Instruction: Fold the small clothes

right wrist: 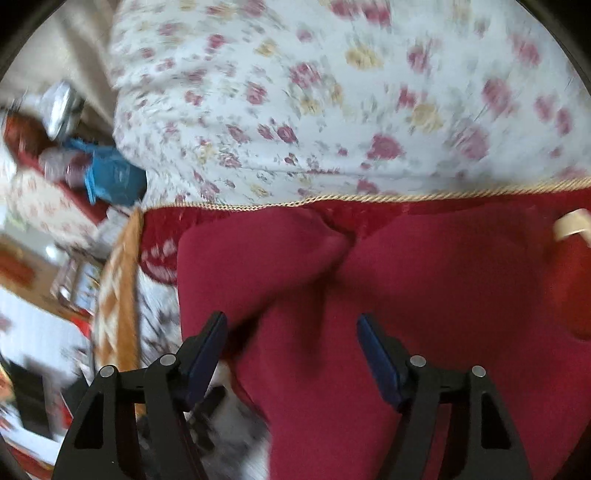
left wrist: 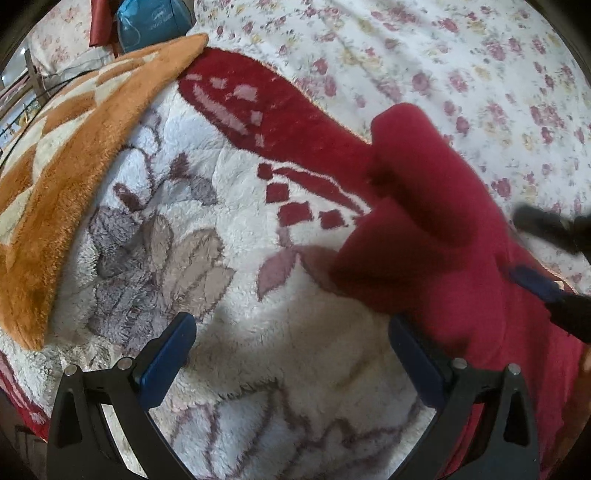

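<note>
A small dark red garment (left wrist: 443,229) lies bunched on a fluffy white blanket (left wrist: 280,332) with flower and red patterns. My left gripper (left wrist: 291,332) is open and empty, hovering over the blanket just left of the garment; its right finger (left wrist: 417,362) is at the garment's edge. In the right wrist view the same red garment (right wrist: 369,295) fills the lower middle, with two leg-like parts spreading apart. My right gripper (right wrist: 291,328) is open above the garment, nothing between its jaws. The right gripper also shows in the left wrist view (left wrist: 554,258), dark and blurred.
An orange and cream checkered blanket (left wrist: 74,166) lies folded over at the left. A floral bedsheet (left wrist: 443,55) covers the bed beyond. A blue bag (left wrist: 151,22) sits at the far left corner. Room clutter (right wrist: 44,258) shows beyond the bed's left side.
</note>
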Motion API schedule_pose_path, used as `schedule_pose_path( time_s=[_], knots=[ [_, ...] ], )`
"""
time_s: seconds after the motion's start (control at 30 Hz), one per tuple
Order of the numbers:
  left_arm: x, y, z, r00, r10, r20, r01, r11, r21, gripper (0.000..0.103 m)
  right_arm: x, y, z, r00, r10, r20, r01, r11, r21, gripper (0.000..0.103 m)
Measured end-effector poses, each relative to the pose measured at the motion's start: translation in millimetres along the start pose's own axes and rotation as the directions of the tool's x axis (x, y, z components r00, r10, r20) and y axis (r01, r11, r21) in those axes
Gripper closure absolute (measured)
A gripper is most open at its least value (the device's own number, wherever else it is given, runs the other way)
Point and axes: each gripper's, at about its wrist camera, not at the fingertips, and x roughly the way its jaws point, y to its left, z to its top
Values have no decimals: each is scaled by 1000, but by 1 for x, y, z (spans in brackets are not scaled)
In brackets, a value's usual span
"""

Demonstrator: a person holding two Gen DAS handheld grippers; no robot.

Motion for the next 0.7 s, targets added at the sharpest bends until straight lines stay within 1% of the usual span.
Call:
schedule_pose_path(
  time_s=[0.07, 0.13, 0.17, 0.2, 0.23, 0.27, 0.3, 0.33, 0.37, 0.43, 0.53, 0.57, 0.63, 0.67, 0.7],
  knots=[
    [2, 0, 1, 1000, 7, 0, -7, 1000, 1, 0, 21, -3, 10, 999, 48, -15, -47, 997, 54, 26],
    [5, -2, 3, 1000, 6, -6, -6, 1000, 6, 0, 34, -3, 17, 997, 79, -16, -78, 993, 84, 26],
    [6, -2, 4, 1000, 10, -2, -10, 1000, 13, 0, 38, -2, 21, 997, 80, 6, -80, 993, 90, 34],
    [6, -3, 4, 1000, 14, 0, -14, 1000, 16, 0, 40, -1, 24, 997, 70, 36, -73, 994, 83, 52],
    [7, -4, 4, 1000, 16, 1, -16, 1000, 18, 0, 41, 0, 27, 997, 56, 56, -60, 996, 71, 63],
    [7, -4, 4, 1000, 17, 2, -17, 1000, 20, 0, 41, 2, 30, 997, 44, 67, -48, 997, 56, 80],
    [7, -4, 4, 1000, 19, -1, -19, 1000, 22, 0, 40, 4, 31, 997, 34, 73, -37, 998, 43, 85],
    [7, -5, 4, 1000, 19, -3, -18, 1000, 23, 0, 35, 4, 33, 996, 32, 83, -35, 999, 30, 88],
    [6, -5, 4, 1000, 16, -3, -15, 1000, 21, 0, 25, 5, 33, 994, 35, 100, -36, 999, 13, 89],
    [1, -5, 3, 1000, 9, 3, -9, 1000, 20, 0, -11, 11, 32, 985, 44, 167, -39, 999, -34, 91],
    [-8, -9, 1, 1000, 11, 19, -11, 999, 39, 0, -77, 15, 22, 962, 62, 266, -35, 994, -102, 91],
    [-11, -10, 0, 1000, 13, 25, -14, 999, 47, 0, -99, 14, 16, 955, 49, 292, -15, 993, -117, 91],
    [-17, -13, -3, 1000, 13, 29, -15, 998, 60, 0, -146, 6, 0, 930, 36, 366, 15, 990, -138, 91],
    [-20, -13, -4, 1000, 8, 24, -9, 998, 61, 0, -165, 0, -9, 918, 19, 395, 42, 989, -144, 95],
    [-23, -13, -6, 1000, -9, 21, 7, 998, 60, 0, -189, -10, -19, 904, -24, 427, 94, 985, -143, 95]
  ],
)
